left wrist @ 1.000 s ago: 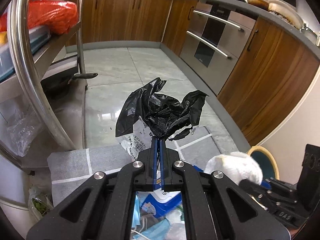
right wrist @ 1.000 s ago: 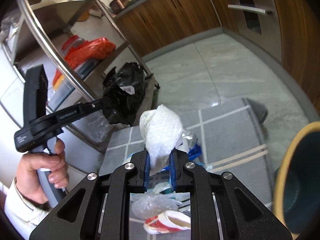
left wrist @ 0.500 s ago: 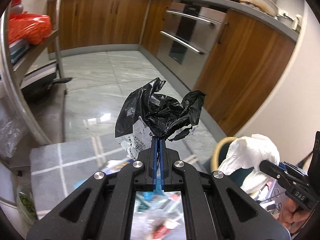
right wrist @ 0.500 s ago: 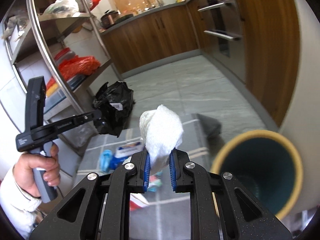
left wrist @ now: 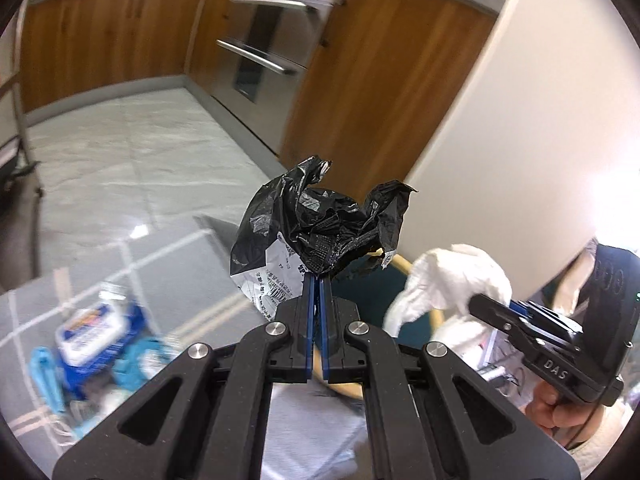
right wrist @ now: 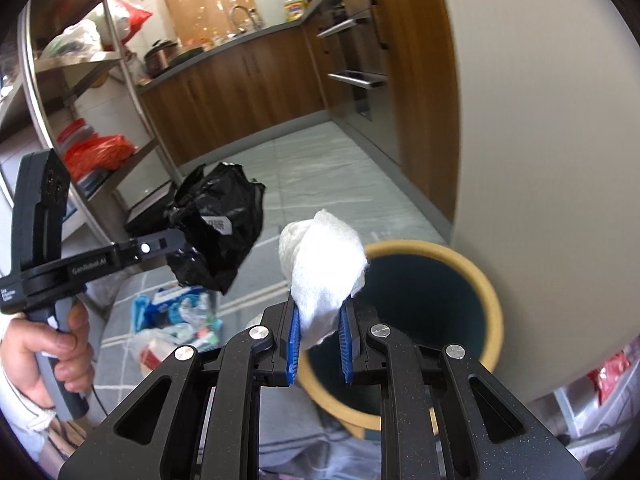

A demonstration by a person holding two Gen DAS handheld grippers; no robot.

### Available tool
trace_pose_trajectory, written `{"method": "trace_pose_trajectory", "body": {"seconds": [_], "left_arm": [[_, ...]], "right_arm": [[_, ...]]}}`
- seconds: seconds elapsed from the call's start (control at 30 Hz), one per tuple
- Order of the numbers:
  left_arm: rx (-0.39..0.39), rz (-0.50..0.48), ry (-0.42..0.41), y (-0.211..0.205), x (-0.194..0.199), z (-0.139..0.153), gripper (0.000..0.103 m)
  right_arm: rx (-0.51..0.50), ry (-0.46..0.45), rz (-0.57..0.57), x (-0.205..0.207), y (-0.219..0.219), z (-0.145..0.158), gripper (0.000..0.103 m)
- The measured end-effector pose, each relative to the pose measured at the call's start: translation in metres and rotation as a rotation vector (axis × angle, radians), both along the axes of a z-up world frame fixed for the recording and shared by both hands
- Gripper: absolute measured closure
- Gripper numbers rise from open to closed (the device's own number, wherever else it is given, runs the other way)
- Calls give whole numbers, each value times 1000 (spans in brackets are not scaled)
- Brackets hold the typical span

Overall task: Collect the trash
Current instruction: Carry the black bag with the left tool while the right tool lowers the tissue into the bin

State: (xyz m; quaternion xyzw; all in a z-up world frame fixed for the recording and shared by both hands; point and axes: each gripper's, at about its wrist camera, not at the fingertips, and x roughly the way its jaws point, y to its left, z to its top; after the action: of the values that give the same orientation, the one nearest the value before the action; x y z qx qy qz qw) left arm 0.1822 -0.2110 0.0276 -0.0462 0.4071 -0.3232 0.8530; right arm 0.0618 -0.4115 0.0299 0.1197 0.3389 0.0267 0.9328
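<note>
Crinkled black plastic bag [left wrist: 320, 228], soft white tissue wad [right wrist: 326, 266], round yellow-rimmed bin [right wrist: 490, 292]

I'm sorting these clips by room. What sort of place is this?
Most likely a home kitchen: wooden cabinets under a grey countertop, a built-in steel oven, and a metal shelf rack holding bags and containers. A bin stands on the floor mat.

grey rug [right wrist: 256, 276] under scattered litter [right wrist: 180, 312]

bin mouth [right wrist: 494, 300] open, wall [right wrist: 540, 120] close behind, litter [right wrist: 176, 312] left
</note>
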Motion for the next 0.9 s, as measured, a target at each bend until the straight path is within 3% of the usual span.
{"method": "trace_pose_trajectory", "body": {"seconds": [0.3, 0.47, 0.63, 0.73, 0.8, 0.9], "left_arm": [[-5, -103, 81, -66, -6, -32, 102], [-17, -121, 145, -86, 0, -53, 102], [31, -110, 187, -96, 11, -78, 101], [58, -98, 207, -97, 16, -89, 93], [70, -89, 204, -93, 16, -91, 81], [66, -84, 186, -87, 15, -86, 76]], "right_arm": [[-24, 49, -67, -13, -31, -18, 85], [-27, 92, -97, -13, -43, -32, 85], [-29, 142, -111, -4, -47, -44, 85], [-39, 169, -118, 2, -46, -49, 85], [-43, 182, -122, 8, -44, -51, 84], [-52, 196, -128, 11, -44, -56, 73]]}}
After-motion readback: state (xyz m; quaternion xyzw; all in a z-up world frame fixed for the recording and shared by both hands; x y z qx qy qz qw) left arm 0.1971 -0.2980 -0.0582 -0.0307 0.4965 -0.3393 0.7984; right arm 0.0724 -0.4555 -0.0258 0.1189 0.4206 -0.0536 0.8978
